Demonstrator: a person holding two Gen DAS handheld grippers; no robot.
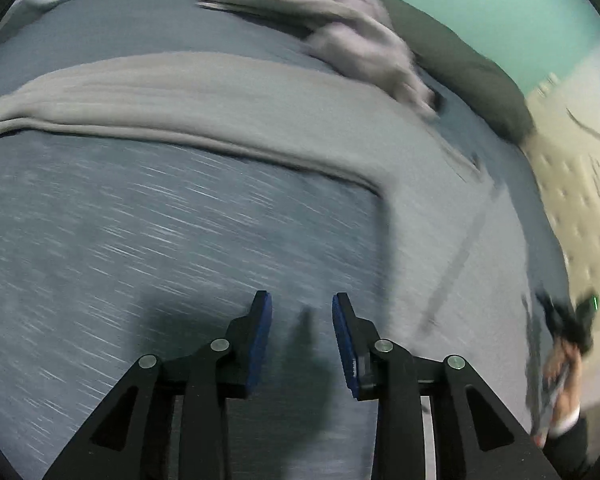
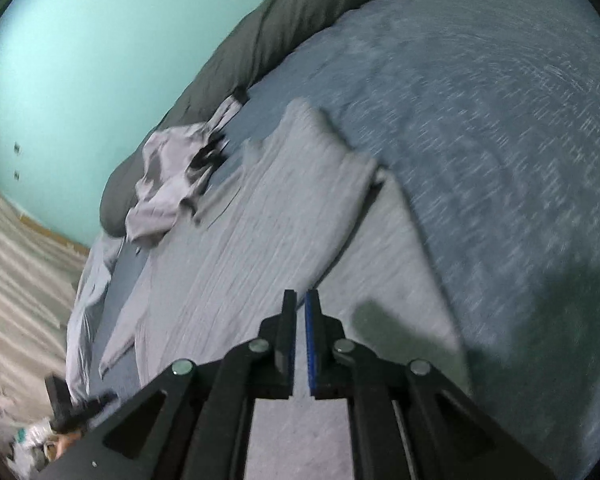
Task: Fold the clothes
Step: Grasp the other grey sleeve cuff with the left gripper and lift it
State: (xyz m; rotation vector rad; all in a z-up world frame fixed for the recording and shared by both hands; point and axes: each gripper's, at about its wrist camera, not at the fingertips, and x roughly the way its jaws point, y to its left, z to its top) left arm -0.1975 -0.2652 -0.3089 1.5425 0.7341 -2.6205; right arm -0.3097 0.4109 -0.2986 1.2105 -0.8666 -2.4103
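Left tool [image 1: 302, 300] short of grey garment [image 1: 204, 96]

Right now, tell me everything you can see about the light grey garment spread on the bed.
The light grey garment looks like soft, finely ribbed knit fabric, blurred by camera motion. It lies mostly flat on the blue-grey bedcover, partly folded, with one long band doubled over and a broad panel beside it. Nothing grips it. A separate crumpled pale garment lies beyond it near the dark pillow, apparently not touching it.
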